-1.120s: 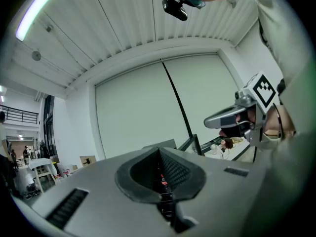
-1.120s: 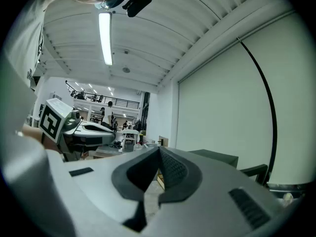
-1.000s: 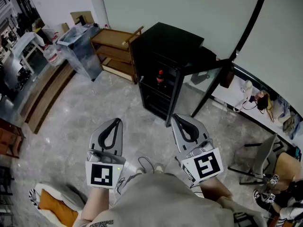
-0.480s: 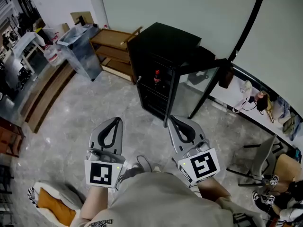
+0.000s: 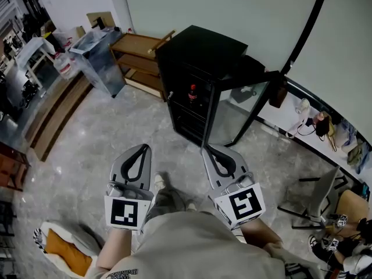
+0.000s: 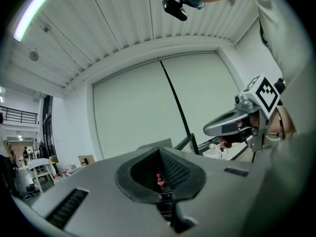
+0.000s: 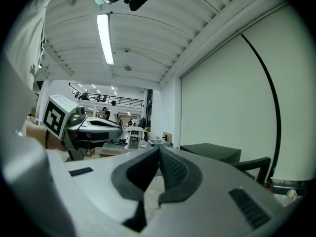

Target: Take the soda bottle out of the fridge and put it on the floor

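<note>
A black mini fridge (image 5: 200,54) stands on the floor with its glass door (image 5: 239,114) swung open to the right. Upright on an inner shelf is the soda bottle (image 5: 192,95), dark with a red cap. In the left gripper view the bottle (image 6: 159,180) shows far off through the jaw loop. My left gripper (image 5: 142,148) and right gripper (image 5: 210,150) hang side by side in front of the fridge, well short of it. Both are shut and empty. Each gripper view catches the other one: the right gripper (image 6: 232,126) and the left gripper (image 7: 96,125).
A wooden shelf cart (image 5: 142,63) and a clear plastic bin (image 5: 97,60) stand left of the fridge. A black pole (image 5: 305,28) leans at the right, above a white ledge (image 5: 302,135) with small items and a chair (image 5: 319,199). The marble floor (image 5: 81,144) spreads to the left.
The right gripper has drifted a little left and lower. A foot has come forward between the two grippers. The left gripper has hardly moved.
</note>
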The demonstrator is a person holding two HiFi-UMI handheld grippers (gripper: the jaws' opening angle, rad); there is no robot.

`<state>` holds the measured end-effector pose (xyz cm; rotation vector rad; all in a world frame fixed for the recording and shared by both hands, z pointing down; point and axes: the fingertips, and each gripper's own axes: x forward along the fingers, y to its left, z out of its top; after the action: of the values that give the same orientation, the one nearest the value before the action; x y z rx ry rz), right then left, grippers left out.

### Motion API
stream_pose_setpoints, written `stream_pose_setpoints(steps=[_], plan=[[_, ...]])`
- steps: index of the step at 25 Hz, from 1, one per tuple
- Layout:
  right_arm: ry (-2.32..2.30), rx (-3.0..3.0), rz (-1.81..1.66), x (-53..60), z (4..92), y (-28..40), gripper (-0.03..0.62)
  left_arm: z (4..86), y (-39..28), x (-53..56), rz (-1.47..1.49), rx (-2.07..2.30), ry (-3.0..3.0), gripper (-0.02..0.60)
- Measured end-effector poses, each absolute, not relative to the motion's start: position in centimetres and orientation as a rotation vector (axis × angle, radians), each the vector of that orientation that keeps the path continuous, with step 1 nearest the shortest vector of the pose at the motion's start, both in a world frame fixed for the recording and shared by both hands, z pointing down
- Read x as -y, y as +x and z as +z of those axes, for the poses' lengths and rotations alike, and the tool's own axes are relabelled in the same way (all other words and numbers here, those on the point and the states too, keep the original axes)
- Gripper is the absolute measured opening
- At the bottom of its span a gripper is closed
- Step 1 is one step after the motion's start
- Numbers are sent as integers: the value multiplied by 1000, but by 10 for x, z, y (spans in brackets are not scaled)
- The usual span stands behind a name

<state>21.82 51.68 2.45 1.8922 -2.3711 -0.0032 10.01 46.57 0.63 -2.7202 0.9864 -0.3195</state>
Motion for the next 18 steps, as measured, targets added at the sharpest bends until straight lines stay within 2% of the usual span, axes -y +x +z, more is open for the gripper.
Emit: stream_pose_setpoints(steps=[18], plan=[[1899, 2306, 36, -447, 43, 216, -3, 24, 110, -394, -327, -895, -2783, 6]])
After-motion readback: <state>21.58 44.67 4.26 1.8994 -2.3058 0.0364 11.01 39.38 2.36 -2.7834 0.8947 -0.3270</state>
